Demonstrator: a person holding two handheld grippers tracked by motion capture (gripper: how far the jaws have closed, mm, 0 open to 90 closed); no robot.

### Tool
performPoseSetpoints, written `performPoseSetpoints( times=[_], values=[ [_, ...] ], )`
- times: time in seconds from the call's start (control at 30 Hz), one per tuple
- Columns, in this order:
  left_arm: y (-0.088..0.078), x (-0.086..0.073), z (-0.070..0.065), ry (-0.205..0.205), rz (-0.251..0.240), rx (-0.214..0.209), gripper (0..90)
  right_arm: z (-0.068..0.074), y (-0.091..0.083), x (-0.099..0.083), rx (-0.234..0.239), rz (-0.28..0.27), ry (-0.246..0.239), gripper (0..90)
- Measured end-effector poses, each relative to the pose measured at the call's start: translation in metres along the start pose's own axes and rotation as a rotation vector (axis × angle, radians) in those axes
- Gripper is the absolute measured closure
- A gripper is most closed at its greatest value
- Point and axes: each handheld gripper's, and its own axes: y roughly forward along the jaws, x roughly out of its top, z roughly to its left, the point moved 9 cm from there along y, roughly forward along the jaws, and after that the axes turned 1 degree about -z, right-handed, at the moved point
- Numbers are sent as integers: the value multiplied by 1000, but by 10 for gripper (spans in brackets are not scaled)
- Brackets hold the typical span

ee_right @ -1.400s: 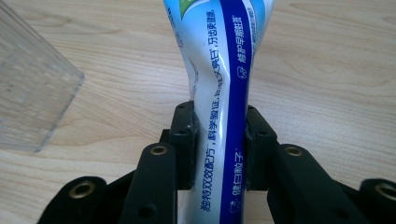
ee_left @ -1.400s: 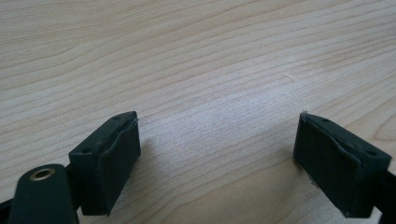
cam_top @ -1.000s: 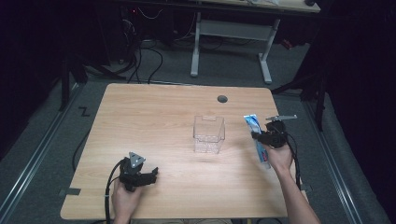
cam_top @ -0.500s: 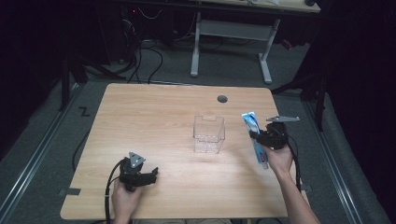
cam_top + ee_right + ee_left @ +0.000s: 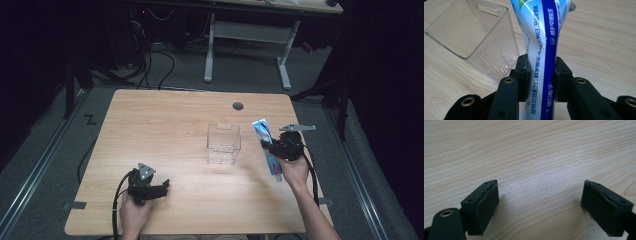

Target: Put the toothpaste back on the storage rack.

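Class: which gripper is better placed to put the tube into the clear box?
Right. The right gripper is shut on the tube beside the clear box; the left gripper rests open, farther off.

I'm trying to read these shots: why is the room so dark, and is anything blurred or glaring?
High view: light falls on the table alone, the floor around it nearly black; the clear box is faint. Left gripper view: a pale sheen on the wood between the open pads, which look soft up close. Right gripper view: the tube is sharp, pinched at the pads, with light streaks on the box wall.
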Motion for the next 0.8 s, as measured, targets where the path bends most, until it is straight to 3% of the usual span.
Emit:
performPoseSetpoints(
  times=[0.8],
  values=[
    [0,0,0,0,0,0,148,50,-21,39,105,-108,-91,705]
  ],
)
